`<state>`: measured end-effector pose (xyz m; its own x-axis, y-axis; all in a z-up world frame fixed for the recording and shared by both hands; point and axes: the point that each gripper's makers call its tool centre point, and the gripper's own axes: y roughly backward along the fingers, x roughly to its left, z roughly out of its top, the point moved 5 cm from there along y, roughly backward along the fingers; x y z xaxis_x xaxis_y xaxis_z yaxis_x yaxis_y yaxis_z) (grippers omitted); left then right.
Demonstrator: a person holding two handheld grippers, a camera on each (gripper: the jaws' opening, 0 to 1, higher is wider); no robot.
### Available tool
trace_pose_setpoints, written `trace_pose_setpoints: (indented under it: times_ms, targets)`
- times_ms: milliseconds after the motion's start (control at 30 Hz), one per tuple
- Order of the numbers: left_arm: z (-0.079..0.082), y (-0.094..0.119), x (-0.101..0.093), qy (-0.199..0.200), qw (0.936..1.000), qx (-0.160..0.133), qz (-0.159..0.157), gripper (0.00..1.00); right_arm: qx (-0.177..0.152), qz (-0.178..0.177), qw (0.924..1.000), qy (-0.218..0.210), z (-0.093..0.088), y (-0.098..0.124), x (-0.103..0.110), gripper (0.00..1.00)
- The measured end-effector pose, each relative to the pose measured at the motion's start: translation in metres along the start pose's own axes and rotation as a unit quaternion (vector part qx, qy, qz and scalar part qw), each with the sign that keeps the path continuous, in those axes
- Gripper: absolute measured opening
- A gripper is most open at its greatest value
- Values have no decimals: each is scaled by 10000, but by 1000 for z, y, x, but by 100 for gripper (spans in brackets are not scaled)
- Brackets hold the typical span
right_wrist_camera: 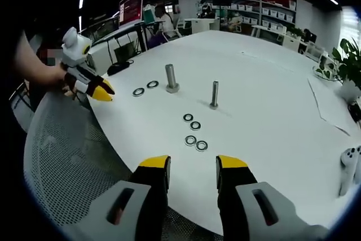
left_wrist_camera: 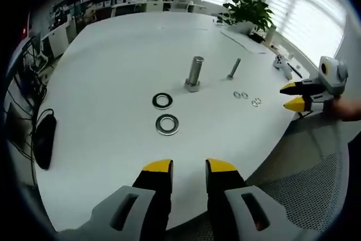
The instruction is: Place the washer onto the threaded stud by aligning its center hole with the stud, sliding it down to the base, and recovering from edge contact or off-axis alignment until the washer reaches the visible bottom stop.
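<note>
Both tongs hover off the edge of the white table (left_wrist_camera: 113,66) with nothing held: my left gripper (left_wrist_camera: 189,166) has its jaws spread, and so does my right gripper (right_wrist_camera: 193,163). From large to small, out on the tabletop a thick bolt (left_wrist_camera: 195,73) stands upright with a thinner stud (left_wrist_camera: 234,68) upright beside it. Two large washers (left_wrist_camera: 163,101) lie flat just before the bolt, and four small washers (right_wrist_camera: 195,125) lie near the stud, none on a thread.

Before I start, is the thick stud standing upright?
Upright: the thick stud stands on its base on the white table, no washer on it.
</note>
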<state>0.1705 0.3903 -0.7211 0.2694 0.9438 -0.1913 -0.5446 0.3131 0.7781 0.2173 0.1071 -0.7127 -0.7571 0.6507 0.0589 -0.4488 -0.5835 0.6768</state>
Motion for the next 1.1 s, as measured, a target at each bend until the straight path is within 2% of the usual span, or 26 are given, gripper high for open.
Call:
trace_pose_setpoints:
  times_ms: [167, 533, 900, 1100]
  targets:
    - [16, -9, 7, -150, 9998, 105, 122, 22, 5, -18, 10000, -28, 0, 0, -1, 35]
    - [31, -26, 21, -404, 9975, 504, 274, 26, -16, -60, 10000, -53, 0, 0, -2, 35]
    - [33, -42, 25, -450, 9938, 997, 217, 26, -21, -77, 9999, -64, 0, 0, -3, 35]
    - [31, -48, 21, -549, 9920, 1109, 245, 27, 3, -75, 9999, -81, -1, 0, -3, 35]
